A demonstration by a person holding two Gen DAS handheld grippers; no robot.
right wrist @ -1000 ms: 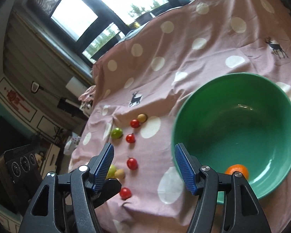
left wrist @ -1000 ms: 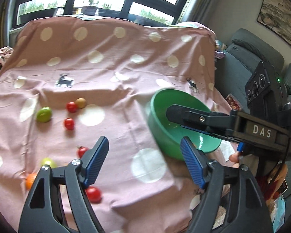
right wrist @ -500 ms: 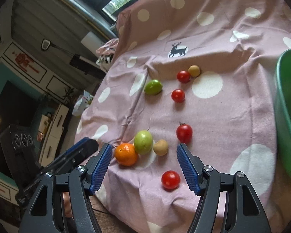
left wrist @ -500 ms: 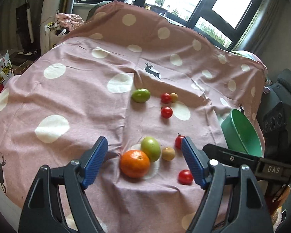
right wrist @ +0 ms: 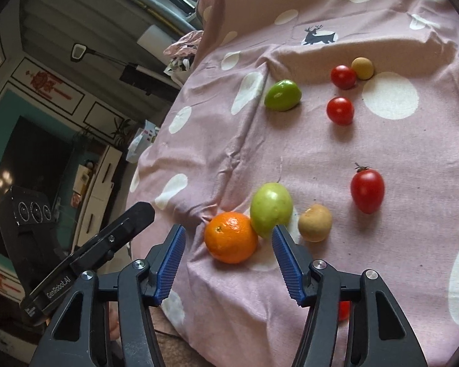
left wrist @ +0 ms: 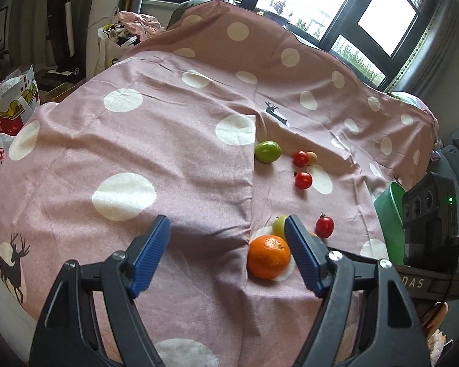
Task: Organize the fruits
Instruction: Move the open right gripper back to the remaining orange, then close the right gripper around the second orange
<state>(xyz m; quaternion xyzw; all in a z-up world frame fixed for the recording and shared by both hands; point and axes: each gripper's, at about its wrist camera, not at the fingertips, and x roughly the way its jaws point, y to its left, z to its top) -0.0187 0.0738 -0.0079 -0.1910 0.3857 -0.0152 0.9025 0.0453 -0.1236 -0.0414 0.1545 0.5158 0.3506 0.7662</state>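
Pink polka-dot cloth (left wrist: 168, 153) is spread over the whole work surface, creased, with a fold running down toward the fruit. Green bowl (left wrist: 388, 223) is seen only as a rim at 3 o'clock in the left wrist view, partly hidden by the other gripper's body. Windows are seen at 12 to 1 o'clock, bags and clutter at 9 to 10 o'clock.

Right gripper (right wrist: 226, 257): jaws spread and closing, nothing pinched; orange (right wrist: 231, 237) lies just ahead in the gap, untouched. Left gripper (left wrist: 226, 253): jaws spread wide, only cloth between; the orange (left wrist: 269, 257) sits against the outer face of its 3 o'clock finger.

Step judged: orange to be picked by the right gripper. The pale green fruit (right wrist: 270, 209) touches the orange at 1 o'clock, so the pads should be kept on the orange's flanks, low, clear of the neighbour. Loose cloth could be snagged.

Smaller fruit: dark green fruit (right wrist: 282, 95), plum tomato (right wrist: 367, 190), tan fruit (right wrist: 315, 222), two cherry tomatoes (right wrist: 339, 110), yellow ball (right wrist: 362, 68) at 1 o'clock.
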